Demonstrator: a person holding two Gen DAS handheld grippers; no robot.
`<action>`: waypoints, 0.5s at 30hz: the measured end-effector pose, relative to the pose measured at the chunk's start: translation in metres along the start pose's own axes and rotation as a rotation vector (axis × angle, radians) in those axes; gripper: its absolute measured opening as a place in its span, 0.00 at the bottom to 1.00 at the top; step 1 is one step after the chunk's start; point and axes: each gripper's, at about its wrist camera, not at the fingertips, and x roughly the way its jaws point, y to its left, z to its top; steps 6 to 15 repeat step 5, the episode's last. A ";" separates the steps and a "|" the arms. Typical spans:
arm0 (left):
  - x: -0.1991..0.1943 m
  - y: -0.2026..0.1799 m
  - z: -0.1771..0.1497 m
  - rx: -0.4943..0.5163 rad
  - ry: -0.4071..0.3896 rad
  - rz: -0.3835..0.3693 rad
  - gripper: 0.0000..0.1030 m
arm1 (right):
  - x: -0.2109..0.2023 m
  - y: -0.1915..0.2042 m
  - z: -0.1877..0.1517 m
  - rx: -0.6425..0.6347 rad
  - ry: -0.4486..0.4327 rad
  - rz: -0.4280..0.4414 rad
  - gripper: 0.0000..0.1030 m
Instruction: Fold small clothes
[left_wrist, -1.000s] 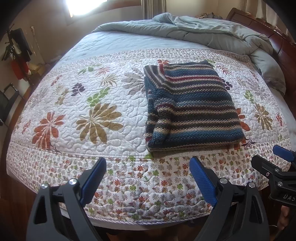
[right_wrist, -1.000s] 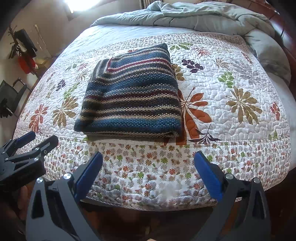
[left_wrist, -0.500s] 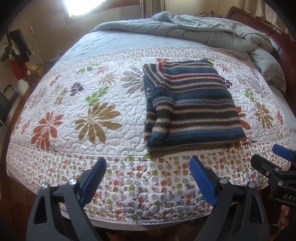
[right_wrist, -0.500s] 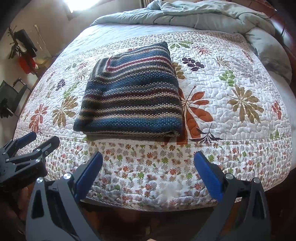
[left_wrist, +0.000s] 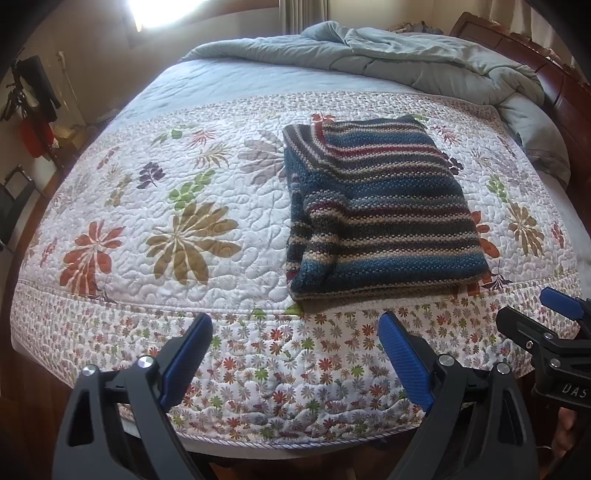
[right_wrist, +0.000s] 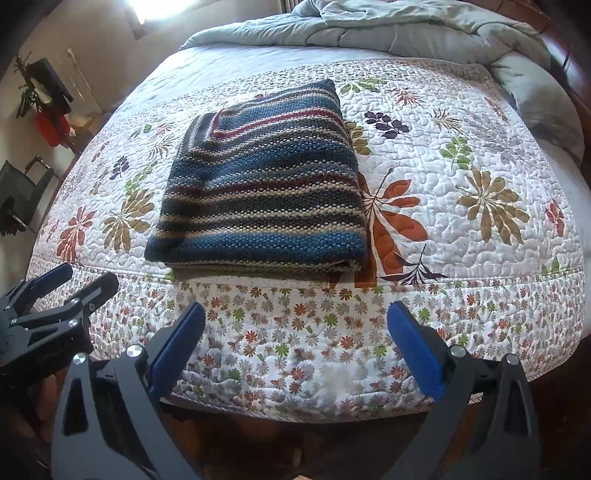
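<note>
While the bed (left_wrist: 110, 122) fills both views, its flowered quilt (left_wrist: 207, 206) carries my striped sweater (left_wrist: 373, 206), folded into a thick block right of centre, near the quilt's front border. Its long axis runs near to far, stripes crossing left to right, a sleeve tucked along its left side. My left gripper (left_wrist: 295, 354) and right gripper (right_wrist: 295, 339) hang wide and empty. I judge a careless grab could drag the top layer and spill the sleeve.
</note>
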 end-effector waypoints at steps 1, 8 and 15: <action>0.000 0.000 0.000 0.002 0.000 0.000 0.89 | 0.000 0.000 0.000 0.001 0.001 0.000 0.96; 0.000 -0.001 0.000 0.001 -0.001 0.001 0.89 | 0.002 -0.001 0.001 -0.002 0.003 0.003 0.95; 0.000 -0.001 0.000 0.001 -0.001 0.001 0.89 | 0.002 -0.001 0.001 -0.002 0.003 0.003 0.95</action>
